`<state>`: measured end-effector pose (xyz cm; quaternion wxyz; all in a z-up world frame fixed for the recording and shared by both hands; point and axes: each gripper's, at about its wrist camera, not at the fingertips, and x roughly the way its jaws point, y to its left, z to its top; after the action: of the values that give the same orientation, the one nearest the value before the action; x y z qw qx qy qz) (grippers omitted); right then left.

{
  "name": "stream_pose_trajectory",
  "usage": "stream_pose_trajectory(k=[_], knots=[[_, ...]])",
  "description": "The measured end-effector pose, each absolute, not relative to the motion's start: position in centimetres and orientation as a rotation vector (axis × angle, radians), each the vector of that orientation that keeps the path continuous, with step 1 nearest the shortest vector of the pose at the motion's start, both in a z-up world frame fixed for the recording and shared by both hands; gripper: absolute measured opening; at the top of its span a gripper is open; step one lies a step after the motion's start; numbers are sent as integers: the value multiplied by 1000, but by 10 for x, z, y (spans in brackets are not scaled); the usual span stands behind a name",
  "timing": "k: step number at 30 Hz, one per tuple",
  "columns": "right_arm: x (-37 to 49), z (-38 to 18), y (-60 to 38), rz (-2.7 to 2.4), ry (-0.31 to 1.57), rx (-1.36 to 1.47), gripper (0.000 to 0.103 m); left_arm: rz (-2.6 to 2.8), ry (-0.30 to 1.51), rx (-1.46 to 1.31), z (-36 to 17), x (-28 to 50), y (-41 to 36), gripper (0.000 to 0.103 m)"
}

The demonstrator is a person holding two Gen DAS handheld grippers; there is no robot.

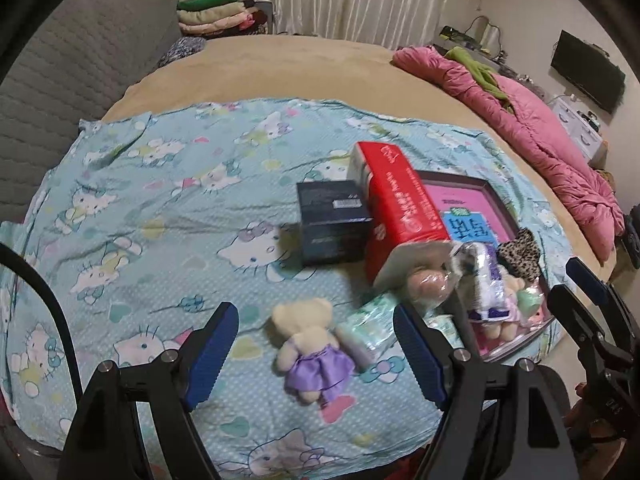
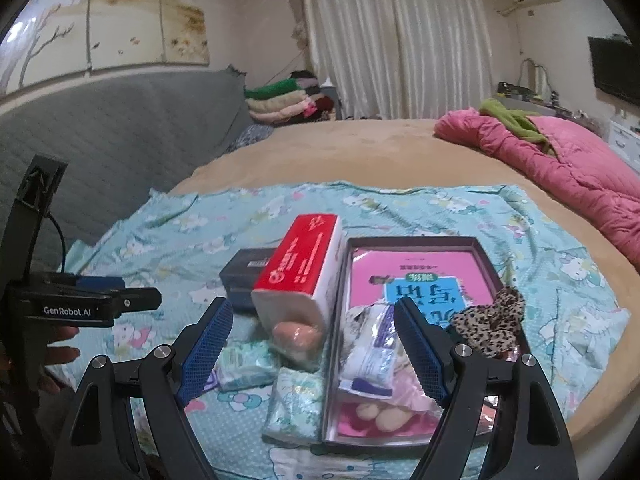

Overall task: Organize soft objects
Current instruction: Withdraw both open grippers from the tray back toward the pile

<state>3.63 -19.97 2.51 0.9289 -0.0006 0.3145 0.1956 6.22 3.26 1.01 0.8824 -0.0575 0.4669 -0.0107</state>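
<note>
Both your grippers wide, holding nothing, over the cartoon-print blue sheet [image 1: 160, 208].
Only left view shows the cream plush bear in purple dress [image 1: 310, 350], face-down between left gripper [image 1: 316, 354] fingers; right gripper [image 2: 314, 346] faces the shallow dark tray [image 2: 486, 258].

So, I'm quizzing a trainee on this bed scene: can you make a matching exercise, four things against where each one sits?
Things:
1. teddy in purple dress
2. leopard-print scrunchie
3. black box
4. pink quilt

Places:
A. bunched at the bed's right edge
B. on the tray's right rim
C. left of the red tissue box
D. lying on the cartoon sheet, outside the tray

Pairs: 1-D, 2-B, 3-C, 4-A
</note>
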Motion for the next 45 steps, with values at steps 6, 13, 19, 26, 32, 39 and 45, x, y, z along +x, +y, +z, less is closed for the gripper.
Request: stream_pose_trajectory(k=[6,13,19,26,32,39,45], knots=[[38,14,-186,416,670,-41,84,-35,997,-120,-5,59,35,79],[40,2,-177,422,695,-77,84,-55,1034,-147,-24,61,39,79],[46,-14,-168,424,731,-120,84,-58,1064,-152,-41,63,40,79],[55,-31,-150,429,755,-199,84,-43,1092,-141,-56,65,43,79],[64,-44,-145,431,782,-218,84,-29,1119,-158,-68,67,49,79],[71,-52,-141,430,784,-241,84,-10,1151,-203,-82,78,56,79],[79,-57,-141,423,788,-246,84,-16,1186,-219,-96,91,51,79]])
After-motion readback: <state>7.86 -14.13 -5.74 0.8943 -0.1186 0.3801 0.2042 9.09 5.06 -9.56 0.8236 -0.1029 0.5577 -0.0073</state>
